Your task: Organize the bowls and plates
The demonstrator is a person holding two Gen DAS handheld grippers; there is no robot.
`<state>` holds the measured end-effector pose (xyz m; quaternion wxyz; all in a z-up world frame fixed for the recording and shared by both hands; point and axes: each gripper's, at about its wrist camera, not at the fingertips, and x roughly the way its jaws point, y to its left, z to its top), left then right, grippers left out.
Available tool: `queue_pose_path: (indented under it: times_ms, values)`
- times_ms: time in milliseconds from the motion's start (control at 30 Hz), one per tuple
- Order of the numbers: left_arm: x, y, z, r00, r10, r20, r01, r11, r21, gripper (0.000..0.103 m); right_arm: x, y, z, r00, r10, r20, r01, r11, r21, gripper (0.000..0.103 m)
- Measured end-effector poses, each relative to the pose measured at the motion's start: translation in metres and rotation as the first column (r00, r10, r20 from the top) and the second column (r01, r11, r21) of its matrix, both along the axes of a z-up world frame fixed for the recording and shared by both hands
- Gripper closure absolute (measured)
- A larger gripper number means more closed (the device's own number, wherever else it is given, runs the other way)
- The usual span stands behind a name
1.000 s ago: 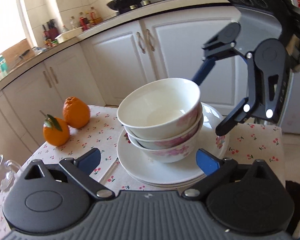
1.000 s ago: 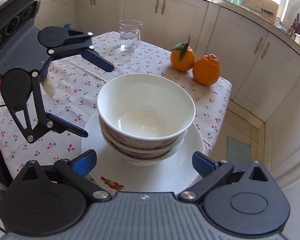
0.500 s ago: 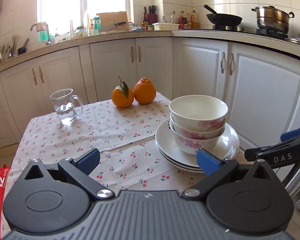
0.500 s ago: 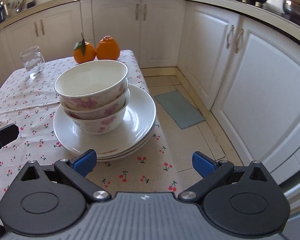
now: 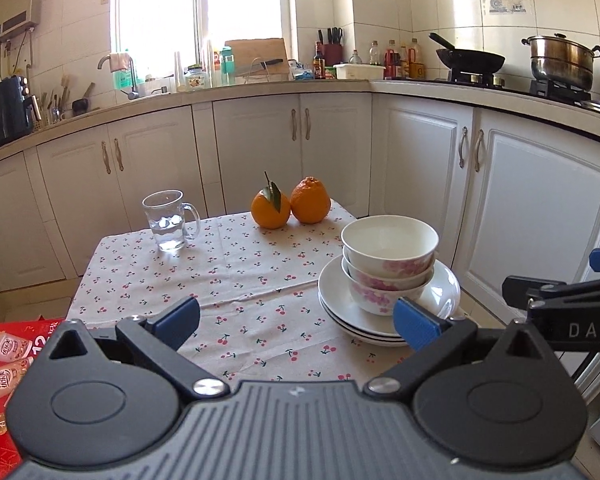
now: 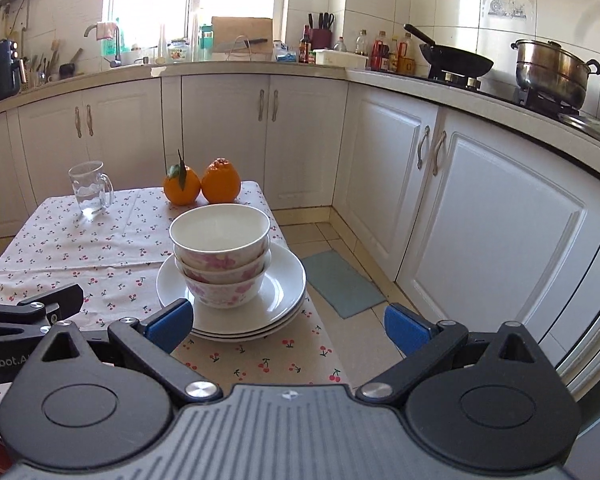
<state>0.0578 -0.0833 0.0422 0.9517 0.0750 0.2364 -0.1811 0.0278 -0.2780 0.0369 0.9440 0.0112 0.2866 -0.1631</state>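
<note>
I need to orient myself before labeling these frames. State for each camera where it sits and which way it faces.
Left wrist: on the left gripper, back from the table's near edge, facing the window wall; its open blue fingertips show, and the right gripper's finger at right.
Right wrist: on the right gripper, off the table's right corner, facing the same wall; its open fingertips show, the left gripper at left.
Shared: stacked bowls on plates, oranges, glass mug.

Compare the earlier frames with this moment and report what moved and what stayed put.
Both moved: the left hand-held gripper and right hand-held gripper backed away from the stacked bowls, levelling out, jaws open and empty throughout. Nothing was grasped or released. The bowls, plates, oranges and glass mug stayed where they were.
</note>
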Motion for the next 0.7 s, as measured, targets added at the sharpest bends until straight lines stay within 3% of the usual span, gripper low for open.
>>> queue_pose_path:
  times_ms: [700]
  values:
    - [0.0, 0.0044, -0.0007, 0.999, 0.041, -0.004, -0.041, 0.999, 0.003, 0.001, -0.0056, 0.0108, 0.0078, 1.0, 0.006, 0.028, -0.006, 1.0, -0.004, 0.0]
